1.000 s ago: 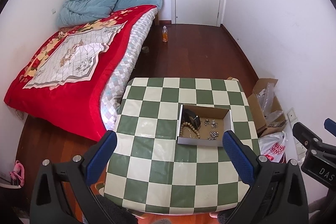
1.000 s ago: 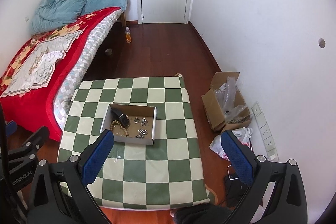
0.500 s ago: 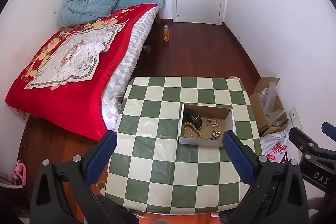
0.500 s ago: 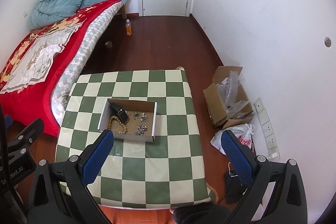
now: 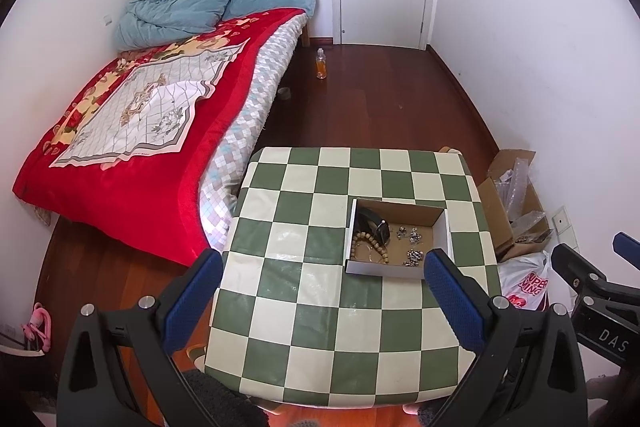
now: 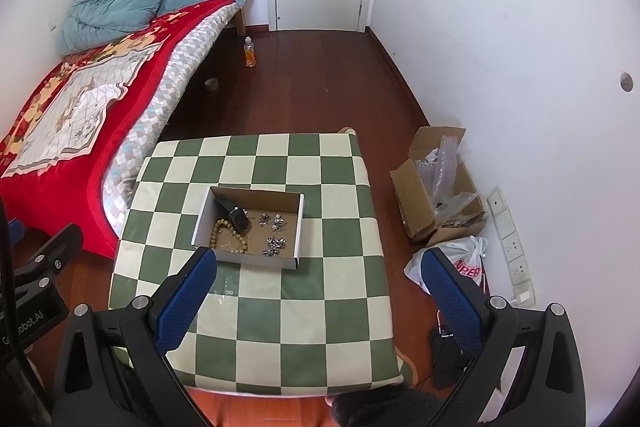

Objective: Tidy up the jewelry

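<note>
A small open cardboard box (image 5: 439, 221) (image 6: 298, 211) sits on a green-and-cream checkered table (image 5: 304, 291) (image 6: 320, 307). Inside lie a wooden bead bracelet (image 5: 362, 241) (image 6: 218, 231), a black watch (image 5: 380, 229) (image 6: 236, 215) and several small silver pieces (image 5: 414, 255) (image 6: 274, 245). My left gripper (image 5: 320, 285) is open and empty, high above the table's near side. My right gripper (image 6: 320, 283) is open and empty, also well above the table. The right gripper's arm shows at the left wrist view's right edge (image 5: 592, 287).
A bed with a red blanket (image 5: 132, 131) (image 6: 72, 107) stands left of the table. An open carton with plastic wrap (image 5: 516, 211) (image 6: 440, 187) and a white bag (image 6: 460, 259) lie on the floor at right by the wall. A bottle (image 5: 321, 65) stands near the door.
Both grippers have risen and drawn back a little, so the table and box look slightly smaller and lower in view. Both stay open. Nothing on the table has moved.
</note>
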Available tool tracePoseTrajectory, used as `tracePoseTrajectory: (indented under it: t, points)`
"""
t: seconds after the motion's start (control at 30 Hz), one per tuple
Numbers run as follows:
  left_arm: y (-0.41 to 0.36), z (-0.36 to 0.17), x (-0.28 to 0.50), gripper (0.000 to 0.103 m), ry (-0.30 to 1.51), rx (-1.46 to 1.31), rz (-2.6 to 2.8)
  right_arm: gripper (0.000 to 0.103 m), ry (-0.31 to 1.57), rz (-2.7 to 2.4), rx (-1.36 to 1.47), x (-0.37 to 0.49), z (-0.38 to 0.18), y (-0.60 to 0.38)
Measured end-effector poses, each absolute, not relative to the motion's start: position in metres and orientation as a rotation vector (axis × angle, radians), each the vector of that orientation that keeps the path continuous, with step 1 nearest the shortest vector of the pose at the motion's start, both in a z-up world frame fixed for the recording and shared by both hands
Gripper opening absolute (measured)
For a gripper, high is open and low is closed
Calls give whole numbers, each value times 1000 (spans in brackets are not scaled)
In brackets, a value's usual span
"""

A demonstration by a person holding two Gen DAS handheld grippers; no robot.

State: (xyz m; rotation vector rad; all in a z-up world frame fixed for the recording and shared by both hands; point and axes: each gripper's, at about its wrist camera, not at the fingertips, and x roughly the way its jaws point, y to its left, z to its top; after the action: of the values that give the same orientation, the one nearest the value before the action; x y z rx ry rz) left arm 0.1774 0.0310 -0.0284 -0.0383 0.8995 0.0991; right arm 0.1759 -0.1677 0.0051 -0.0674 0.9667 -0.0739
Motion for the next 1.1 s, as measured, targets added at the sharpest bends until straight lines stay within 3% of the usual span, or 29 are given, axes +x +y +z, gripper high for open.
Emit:
tracePoseTrajectory:
  t: [1.1]
  points:
    - [36,-24,169,103,885,-43,115,103,966,-45,-69,172,13,-161]
